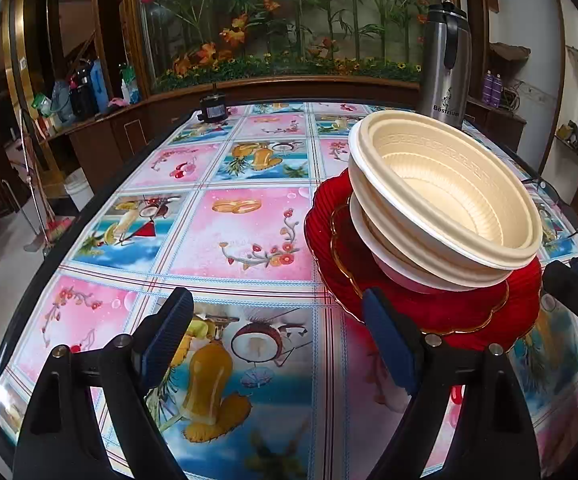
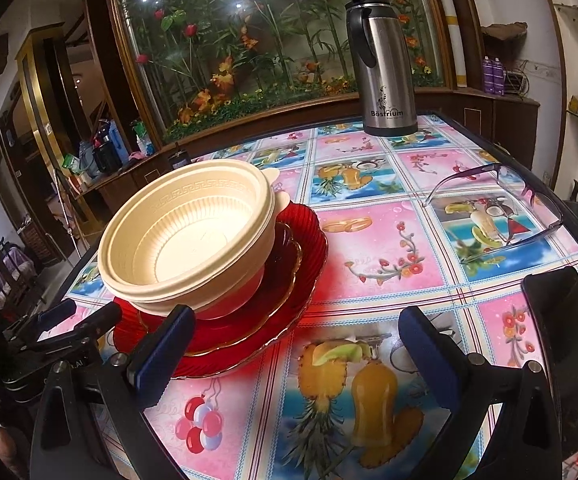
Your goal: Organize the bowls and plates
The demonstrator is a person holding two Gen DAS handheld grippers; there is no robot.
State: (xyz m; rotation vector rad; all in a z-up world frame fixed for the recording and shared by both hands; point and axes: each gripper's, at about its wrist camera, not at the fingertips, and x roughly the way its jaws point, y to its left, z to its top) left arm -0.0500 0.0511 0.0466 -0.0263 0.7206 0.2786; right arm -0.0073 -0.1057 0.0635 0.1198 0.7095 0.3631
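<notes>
2 cream bowls (image 2: 187, 240) sit tilted on red plates (image 2: 289, 288) mid-tabletop (image 2: 389, 240). Bowls look light, plates brittle and slick: I'd take rims. Left gripper (image 1: 277, 344) and right gripper (image 2: 297, 356) jaws wide, empty.

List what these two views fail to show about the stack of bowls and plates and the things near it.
- How many cream bowls are nested: both views show only stacked rims, and the outer walls hide the rest.
- Whether the bowls touch the red plates: the bowl walls cover their base in both views.
- The dark object at the right edge of the right wrist view: cut off by the frame.
- The small black item at the table's far end: too small to identify.
</notes>
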